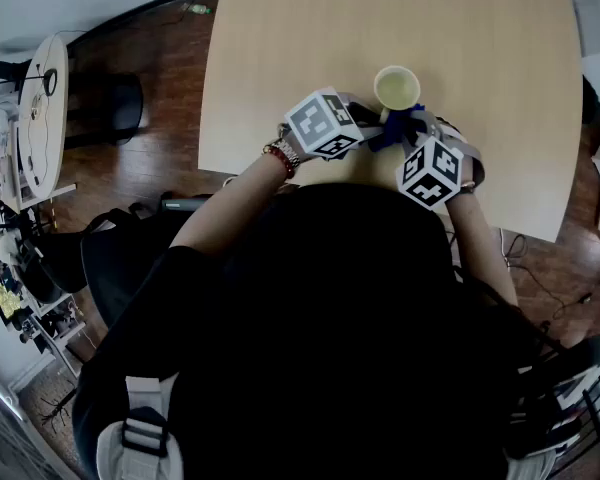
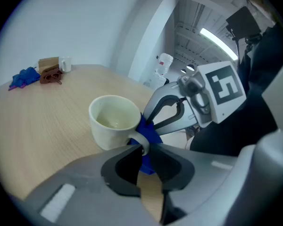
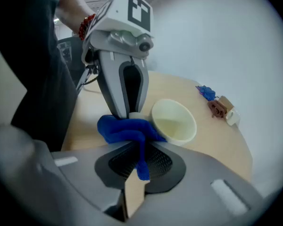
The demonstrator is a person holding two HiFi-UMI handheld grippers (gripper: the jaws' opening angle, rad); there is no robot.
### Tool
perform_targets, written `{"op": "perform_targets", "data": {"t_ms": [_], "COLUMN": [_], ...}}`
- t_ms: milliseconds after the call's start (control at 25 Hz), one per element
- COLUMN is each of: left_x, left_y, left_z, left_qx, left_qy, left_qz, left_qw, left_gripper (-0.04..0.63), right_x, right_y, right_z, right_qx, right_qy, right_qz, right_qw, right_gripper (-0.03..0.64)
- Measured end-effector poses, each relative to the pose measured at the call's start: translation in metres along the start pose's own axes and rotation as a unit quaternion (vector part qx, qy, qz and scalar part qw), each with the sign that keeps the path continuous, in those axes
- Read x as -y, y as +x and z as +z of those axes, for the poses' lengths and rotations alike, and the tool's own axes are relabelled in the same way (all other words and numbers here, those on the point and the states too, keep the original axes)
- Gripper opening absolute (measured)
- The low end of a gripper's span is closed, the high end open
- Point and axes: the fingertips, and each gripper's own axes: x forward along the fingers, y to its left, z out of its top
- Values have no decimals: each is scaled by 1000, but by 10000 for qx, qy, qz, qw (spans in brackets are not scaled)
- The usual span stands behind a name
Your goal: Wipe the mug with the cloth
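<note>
A cream mug (image 1: pixel 396 89) stands upright on the light wooden table (image 1: pixel 280 68), near its front edge. My left gripper (image 2: pixel 144 147) is shut on the mug's handle (image 2: pixel 140 145); the mug's body (image 2: pixel 114 121) sits just beyond its jaws. My right gripper (image 3: pixel 137 147) is shut on a blue cloth (image 3: pixel 127 131), which is bunched against the side of the mug (image 3: pixel 174 121) by the handle. From the head view the cloth (image 1: pixel 392 130) shows between the two marker cubes, with the left gripper (image 1: pixel 365 123) and the right gripper (image 1: pixel 410 133) close together beside the mug.
At the table's far side lie a small blue object (image 2: pixel 24 76), a brown object (image 2: pixel 50 75) and a little white cup (image 2: pixel 65 63). Chairs and cluttered shelves (image 1: pixel 20 228) stand on the wooden floor to the left.
</note>
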Motion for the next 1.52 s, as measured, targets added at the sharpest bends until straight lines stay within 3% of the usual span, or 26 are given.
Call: {"op": "perform_targets", "data": {"t_ms": [160, 320, 600, 840, 1000, 1240, 1400, 1520], "left_x": [0, -1, -7, -3, -2, -1, 1, 3], "left_y": [3, 3, 2, -1, 0, 0, 0, 2], "left_z": [4, 5, 4, 1, -1, 0, -3, -4], "left_qx": [-3, 38, -120, -257, -390, -512, -608, -777], "left_qy": [207, 182, 429, 895, 1077, 1163, 1289, 1540], "left_qz": [-161, -259, -298, -455, -635, -803, -937, -1069], "left_qw": [9997, 9995, 9986, 9946, 9914, 9886, 9854, 9792], "left_gripper": [58, 58, 58, 59, 58, 58, 55, 50], "right_x": [3, 8, 43, 68, 58, 46, 47, 52], "right_y": [17, 26, -13, -41, -24, 9, 23, 22], "right_z": [-11, -16, -17, -5, -10, -33, -37, -35], "right_qx": [-48, -3, 739, 1052, 741, 241, 226, 393], "right_qy": [338, 775, 1619, 1509, 1107, 914, 1073, 1499], "right_qz": [67, 187, -331, -340, -1, 303, 461, 666], "right_qw": [9994, 9968, 9835, 9823, 9911, 9951, 9929, 9857], "right_gripper": [35, 35, 35, 35, 35, 35, 35, 35]}}
